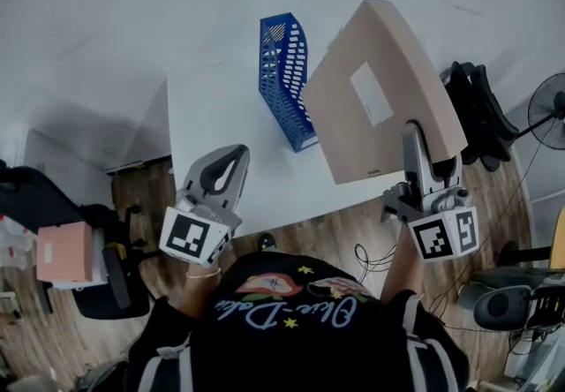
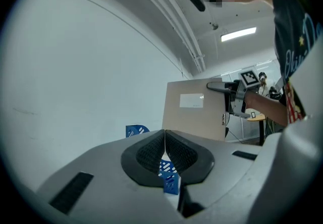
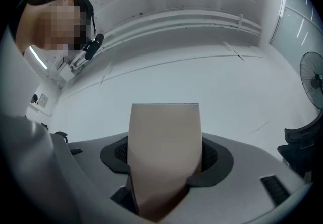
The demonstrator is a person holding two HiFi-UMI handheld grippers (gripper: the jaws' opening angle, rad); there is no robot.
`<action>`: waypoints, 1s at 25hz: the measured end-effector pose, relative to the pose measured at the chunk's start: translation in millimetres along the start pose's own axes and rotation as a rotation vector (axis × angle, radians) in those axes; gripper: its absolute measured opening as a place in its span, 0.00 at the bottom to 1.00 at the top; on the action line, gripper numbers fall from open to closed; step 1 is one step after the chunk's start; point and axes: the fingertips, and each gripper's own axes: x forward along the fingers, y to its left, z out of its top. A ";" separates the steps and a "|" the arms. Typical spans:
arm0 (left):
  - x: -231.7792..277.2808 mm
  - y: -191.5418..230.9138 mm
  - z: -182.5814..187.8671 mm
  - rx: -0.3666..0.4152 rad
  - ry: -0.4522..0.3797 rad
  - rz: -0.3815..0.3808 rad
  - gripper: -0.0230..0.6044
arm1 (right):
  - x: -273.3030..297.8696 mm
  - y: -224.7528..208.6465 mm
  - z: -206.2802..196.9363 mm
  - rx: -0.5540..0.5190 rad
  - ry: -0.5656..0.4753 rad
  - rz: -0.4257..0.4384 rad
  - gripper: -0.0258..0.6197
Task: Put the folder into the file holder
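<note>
Office, white desk (image 1: 221,143), swivel chair (image 1: 481,116), fan (image 1: 552,121)

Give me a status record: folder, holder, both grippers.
folder: beige, lifted off the table, right of the holder, not yet in it
holder: blue, upright on the white table
right gripper: shut on the folder's near edge
left gripper: jaws together, holding nothing, over the table's near edge
next step, likely: carry the folder left and lower it into the holder
</note>
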 end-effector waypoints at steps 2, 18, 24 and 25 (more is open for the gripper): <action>1.3 11.3 -2.3 -0.003 0.005 0.013 0.04 | 13.9 3.0 -3.8 0.000 -0.002 0.007 0.45; 4.2 63.1 1.4 0.021 0.005 0.160 0.04 | 93.5 14.2 -29.7 0.006 -0.003 0.101 0.45; 9.8 70.7 -3.0 0.028 0.022 0.178 0.04 | 119.2 15.1 -40.7 0.012 0.000 0.125 0.45; 9.0 71.4 -3.1 0.032 0.023 0.186 0.04 | 121.2 14.5 -41.6 0.012 -0.002 0.128 0.45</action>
